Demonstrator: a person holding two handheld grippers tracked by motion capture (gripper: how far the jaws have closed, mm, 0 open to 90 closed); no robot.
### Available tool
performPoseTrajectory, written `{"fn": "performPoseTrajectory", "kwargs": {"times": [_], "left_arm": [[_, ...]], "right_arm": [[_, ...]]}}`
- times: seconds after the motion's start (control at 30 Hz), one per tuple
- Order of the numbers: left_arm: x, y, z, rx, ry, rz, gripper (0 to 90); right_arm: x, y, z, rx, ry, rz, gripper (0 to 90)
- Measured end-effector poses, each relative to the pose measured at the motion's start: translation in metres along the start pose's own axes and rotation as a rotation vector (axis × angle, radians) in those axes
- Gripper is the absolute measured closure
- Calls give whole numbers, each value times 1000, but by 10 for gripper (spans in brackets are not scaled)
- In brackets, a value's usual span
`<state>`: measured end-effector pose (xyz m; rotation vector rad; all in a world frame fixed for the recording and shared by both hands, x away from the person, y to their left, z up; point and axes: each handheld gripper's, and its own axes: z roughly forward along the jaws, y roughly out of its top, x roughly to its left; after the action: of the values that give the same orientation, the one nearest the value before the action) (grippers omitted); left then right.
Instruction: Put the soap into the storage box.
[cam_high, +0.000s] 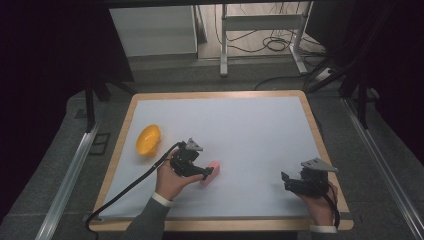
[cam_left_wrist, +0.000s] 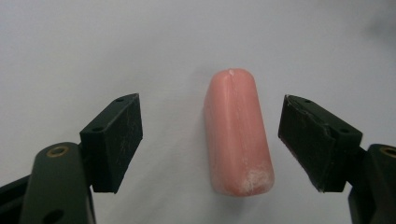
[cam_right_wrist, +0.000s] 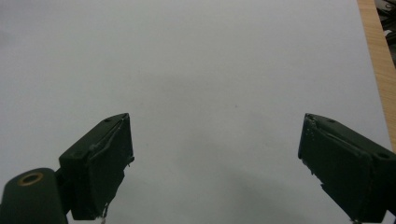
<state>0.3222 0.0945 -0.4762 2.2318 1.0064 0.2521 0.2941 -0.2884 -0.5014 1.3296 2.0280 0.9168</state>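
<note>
A pink sausage-shaped piece (cam_left_wrist: 237, 135) lies on the white table sheet, also seen in the high view as the pink piece (cam_high: 213, 171) left of centre near the front. My left gripper (cam_left_wrist: 210, 140) is open, its two black jaws standing on either side of the piece without touching it; from above, the left gripper (cam_high: 202, 173) sits right at the piece's left end. My right gripper (cam_high: 285, 181) rests near the front right of the table, and in its own view the right gripper (cam_right_wrist: 215, 163) is open over bare sheet with nothing between its jaws.
An orange bowl (cam_high: 148, 139) sits near the table's left edge, behind the left hand. The wooden table rim (cam_high: 320, 135) frames the white sheet (cam_high: 240, 135). A black cable (cam_high: 125, 192) trails off the front left corner. Metal frame legs and cables stand on the floor beyond.
</note>
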Motion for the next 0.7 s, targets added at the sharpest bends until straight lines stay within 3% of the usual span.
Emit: {"fn": "performPoseTrajectory", "kwargs": {"times": [0.17, 0.47, 0.7], "left_arm": [[-9, 5, 8, 24, 6, 29, 222], [-11, 5, 21, 42, 2, 13, 233], [-15, 0, 31, 85, -3, 17, 234]], "right_arm": [[-1, 0, 0, 2, -2, 3, 97], [1, -1, 2, 6, -3, -1, 97], [0, -1, 3, 12, -4, -3, 97]]}}
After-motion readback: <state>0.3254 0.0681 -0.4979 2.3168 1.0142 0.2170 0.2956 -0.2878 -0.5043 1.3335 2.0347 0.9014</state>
